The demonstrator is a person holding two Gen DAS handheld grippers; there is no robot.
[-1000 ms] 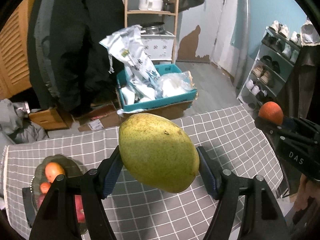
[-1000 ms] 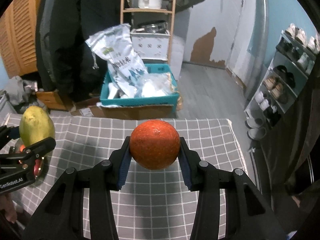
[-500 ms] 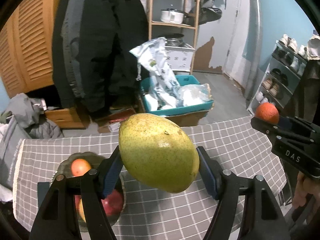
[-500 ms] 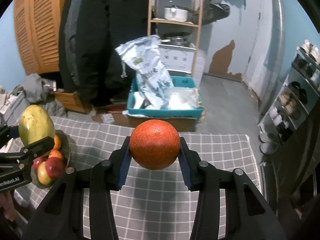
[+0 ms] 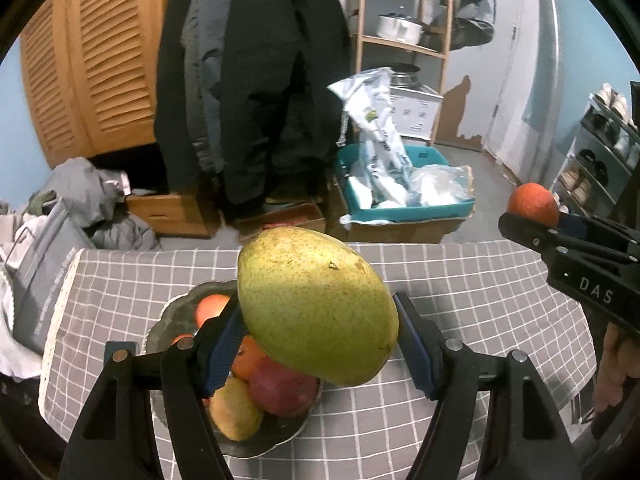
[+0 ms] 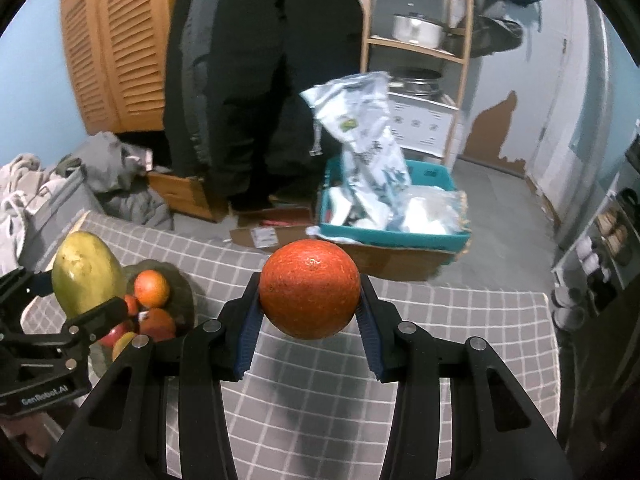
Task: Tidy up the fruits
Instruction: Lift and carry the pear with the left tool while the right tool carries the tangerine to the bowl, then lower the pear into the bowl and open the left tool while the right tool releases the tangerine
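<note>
My left gripper (image 5: 318, 340) is shut on a large green mango (image 5: 316, 304) and holds it above a dark glass fruit bowl (image 5: 176, 312) with several oranges and apples in it. My right gripper (image 6: 308, 314) is shut on an orange (image 6: 309, 294) and holds it above the grey checked tablecloth (image 6: 460, 320). In the right wrist view the mango (image 6: 86, 274) and the bowl (image 6: 180, 284) are at the left. In the left wrist view the orange (image 5: 532, 204) is at the right.
Beyond the table's far edge stand a teal crate of bags (image 5: 404, 196), a wooden shelf (image 5: 404, 44), hanging dark coats (image 5: 256, 80) and a pile of clothes (image 5: 72, 216) at the left. A shoe rack (image 5: 600, 152) is at the right.
Both grippers have swung left with their fruits held. The fruit bowl has come from the far left to sit under the mango, and it now shows in the right wrist view.
</note>
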